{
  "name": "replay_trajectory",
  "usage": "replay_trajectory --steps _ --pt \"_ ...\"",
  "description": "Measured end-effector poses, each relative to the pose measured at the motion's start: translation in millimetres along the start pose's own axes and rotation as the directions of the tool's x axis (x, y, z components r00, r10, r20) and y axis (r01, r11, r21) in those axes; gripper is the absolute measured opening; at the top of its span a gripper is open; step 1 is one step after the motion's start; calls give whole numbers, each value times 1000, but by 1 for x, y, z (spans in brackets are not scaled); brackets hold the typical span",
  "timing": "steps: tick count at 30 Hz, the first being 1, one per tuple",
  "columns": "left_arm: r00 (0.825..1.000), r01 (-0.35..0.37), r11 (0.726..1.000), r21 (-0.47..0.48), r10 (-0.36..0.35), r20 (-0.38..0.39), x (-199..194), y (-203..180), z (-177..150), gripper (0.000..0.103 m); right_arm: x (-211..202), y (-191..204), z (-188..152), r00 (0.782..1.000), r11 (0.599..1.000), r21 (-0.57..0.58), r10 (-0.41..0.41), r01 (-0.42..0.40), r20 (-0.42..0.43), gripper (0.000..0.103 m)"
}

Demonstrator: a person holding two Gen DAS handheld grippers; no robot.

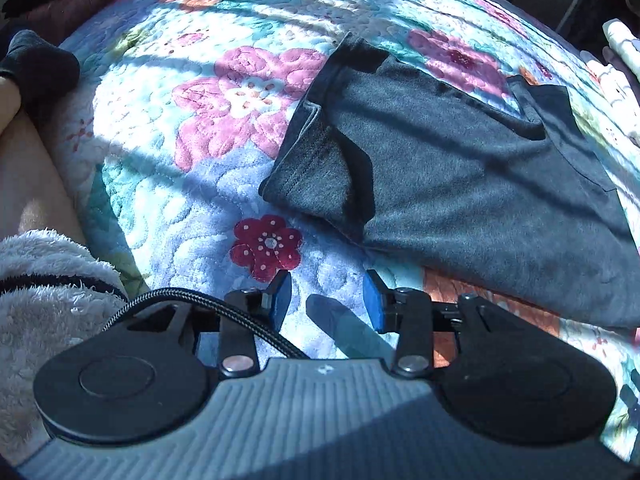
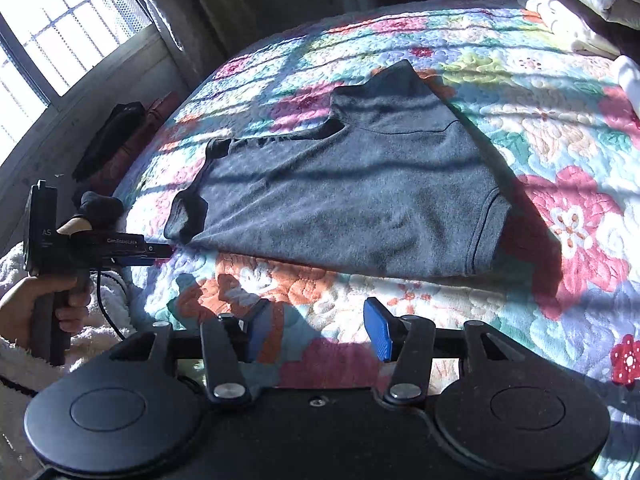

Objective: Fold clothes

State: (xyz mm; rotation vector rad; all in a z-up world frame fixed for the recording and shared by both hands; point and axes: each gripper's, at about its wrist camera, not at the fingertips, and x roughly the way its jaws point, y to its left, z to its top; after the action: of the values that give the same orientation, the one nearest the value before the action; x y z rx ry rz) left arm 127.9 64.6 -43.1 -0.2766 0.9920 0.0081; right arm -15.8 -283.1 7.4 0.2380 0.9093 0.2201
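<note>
A dark grey T-shirt (image 1: 460, 184) lies spread on a floral quilt (image 1: 192, 184), its left sleeve (image 1: 316, 168) folded in toward the body. In the right wrist view the shirt (image 2: 344, 196) fills the middle of the bed, with the right sleeve (image 2: 484, 236) at the near right. My left gripper (image 1: 326, 300) is open and empty, hovering over the quilt just short of the shirt's near left edge; it also shows from the side in the right wrist view (image 2: 160, 250). My right gripper (image 2: 316, 330) is open and empty above the quilt in front of the shirt's hem.
The floral quilt (image 2: 560, 140) covers the whole bed. Folded pale bedding (image 2: 580, 4) is stacked at the far right. A dark sock (image 1: 36, 64) and a fluffy white sleeve (image 1: 52, 300) sit at the left. A window (image 2: 52, 28) is at the far left.
</note>
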Motion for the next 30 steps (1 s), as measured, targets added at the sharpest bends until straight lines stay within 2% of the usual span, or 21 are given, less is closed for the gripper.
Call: replay_trajectory --steps 1,5,8,11,13,15,17,20,22,23,24,26,27,29,30 --pt "1000 7 1000 -10 -7 -3 3 2 -1 41 10 8 0 999 999 -34 -26 26 20 56" --pt "999 34 998 -52 -35 -14 16 12 -5 41 43 37 1 995 989 -141 -41 54 87 56" --pt "998 53 995 -81 -54 -14 26 18 -8 57 58 48 5 991 980 -188 -40 64 129 56" --pt "997 70 992 -109 -66 35 29 20 -7 64 76 46 11 989 979 -185 -56 81 137 56" --pt "995 90 984 -155 -82 63 30 26 -6 65 85 43 13 987 983 -166 -58 82 147 56" --pt "992 111 964 -243 -91 92 30 34 -3 65 94 39 14 985 986 -138 -67 90 160 56" --pt "990 122 950 -287 -97 102 32 38 -3 65 102 36 14 984 989 -114 -74 93 164 56" --pt "989 117 947 -299 -85 119 33 37 -4 65 111 38 11 984 986 -142 -64 88 165 56" --pt "988 105 956 -273 -68 141 34 32 -4 61 120 41 10 989 981 -180 -50 75 139 56" --pt "986 93 965 -244 -55 157 33 28 -4 39 128 41 10 993 979 -194 -48 68 108 56" --pt "984 85 976 -203 -50 173 31 22 -3 6 136 40 8 996 976 -207 -48 62 70 57" --pt "977 64 992 -113 -39 209 25 9 -1 6 142 38 4 997 974 -219 -37 52 70 58" --pt "970 55 997 -57 -40 240 18 -1 0 6 142 37 3 997 975 -217 -25 41 75 62" --pt "954 84 996 29 -89 286 6 -22 1 6 139 33 2 997 981 -195 0 15 78 64" --pt "946 121 991 53 -131 296 1 -31 2 5 136 31 2 997 984 -177 11 3 80 64"
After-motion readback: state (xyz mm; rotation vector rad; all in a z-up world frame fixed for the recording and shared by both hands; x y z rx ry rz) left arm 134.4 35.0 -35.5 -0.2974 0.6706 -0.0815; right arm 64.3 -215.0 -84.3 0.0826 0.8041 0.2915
